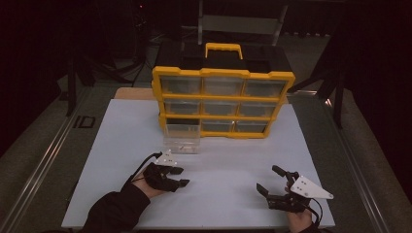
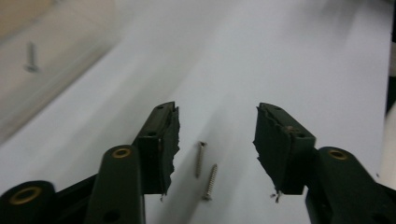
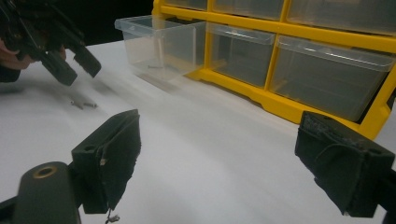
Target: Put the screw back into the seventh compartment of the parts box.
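Two small screws lie side by side on the white tabletop, low in the left gripper view, between the half-open jaws of the left gripper, which touch neither. The right gripper holds nothing, jaws wide apart, at the lower right of the high view

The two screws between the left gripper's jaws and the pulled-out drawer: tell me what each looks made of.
Screws: apparently metal, dull silvery-brass, with threaded shanks that catch the light; plating can't be told.
Pulled-out drawer: clear, glossy plastic by the look of it; the table and a screw inside show through its walls.
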Motion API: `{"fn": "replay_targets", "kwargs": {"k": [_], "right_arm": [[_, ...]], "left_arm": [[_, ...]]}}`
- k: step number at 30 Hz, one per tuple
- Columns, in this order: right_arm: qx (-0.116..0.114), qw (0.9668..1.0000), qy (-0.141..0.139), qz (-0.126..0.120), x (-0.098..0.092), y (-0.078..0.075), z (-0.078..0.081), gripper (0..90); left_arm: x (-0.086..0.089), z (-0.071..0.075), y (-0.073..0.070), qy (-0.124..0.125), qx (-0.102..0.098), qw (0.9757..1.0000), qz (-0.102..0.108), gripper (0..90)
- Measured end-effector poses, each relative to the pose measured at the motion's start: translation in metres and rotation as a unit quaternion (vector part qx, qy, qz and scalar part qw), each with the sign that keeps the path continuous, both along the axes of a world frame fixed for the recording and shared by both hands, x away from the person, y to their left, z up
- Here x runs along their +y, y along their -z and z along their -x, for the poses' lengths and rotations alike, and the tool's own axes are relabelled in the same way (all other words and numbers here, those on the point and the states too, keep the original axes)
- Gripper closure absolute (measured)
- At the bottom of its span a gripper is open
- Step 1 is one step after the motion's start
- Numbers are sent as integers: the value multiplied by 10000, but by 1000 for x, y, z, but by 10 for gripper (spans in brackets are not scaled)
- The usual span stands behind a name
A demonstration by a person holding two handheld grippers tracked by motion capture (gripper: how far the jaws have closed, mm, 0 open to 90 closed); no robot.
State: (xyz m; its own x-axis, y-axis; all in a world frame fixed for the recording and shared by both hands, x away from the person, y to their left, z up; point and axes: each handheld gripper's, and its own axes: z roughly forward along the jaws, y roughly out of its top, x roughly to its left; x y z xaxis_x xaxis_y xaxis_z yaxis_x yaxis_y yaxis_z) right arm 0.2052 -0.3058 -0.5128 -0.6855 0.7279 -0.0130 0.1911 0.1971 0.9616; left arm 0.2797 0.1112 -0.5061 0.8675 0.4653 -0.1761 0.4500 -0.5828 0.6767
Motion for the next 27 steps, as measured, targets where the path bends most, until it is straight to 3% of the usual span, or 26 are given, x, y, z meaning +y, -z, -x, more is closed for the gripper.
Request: {"fn": "replay_targets", "kwargs": {"k": [15,22,27], "right_arm": [[7,10000,0,4,0,0,0,140],[3,10000,2,2,0,0,0,141],[3,10000,1,6,0,0,0,141]], "left_arm": [[-7,-6,14,164,31,9985,-512,720],[-11,-8,21,225,100,9973,-693,746],[-11,-9,23,239,82,9974,-672,765]]}}
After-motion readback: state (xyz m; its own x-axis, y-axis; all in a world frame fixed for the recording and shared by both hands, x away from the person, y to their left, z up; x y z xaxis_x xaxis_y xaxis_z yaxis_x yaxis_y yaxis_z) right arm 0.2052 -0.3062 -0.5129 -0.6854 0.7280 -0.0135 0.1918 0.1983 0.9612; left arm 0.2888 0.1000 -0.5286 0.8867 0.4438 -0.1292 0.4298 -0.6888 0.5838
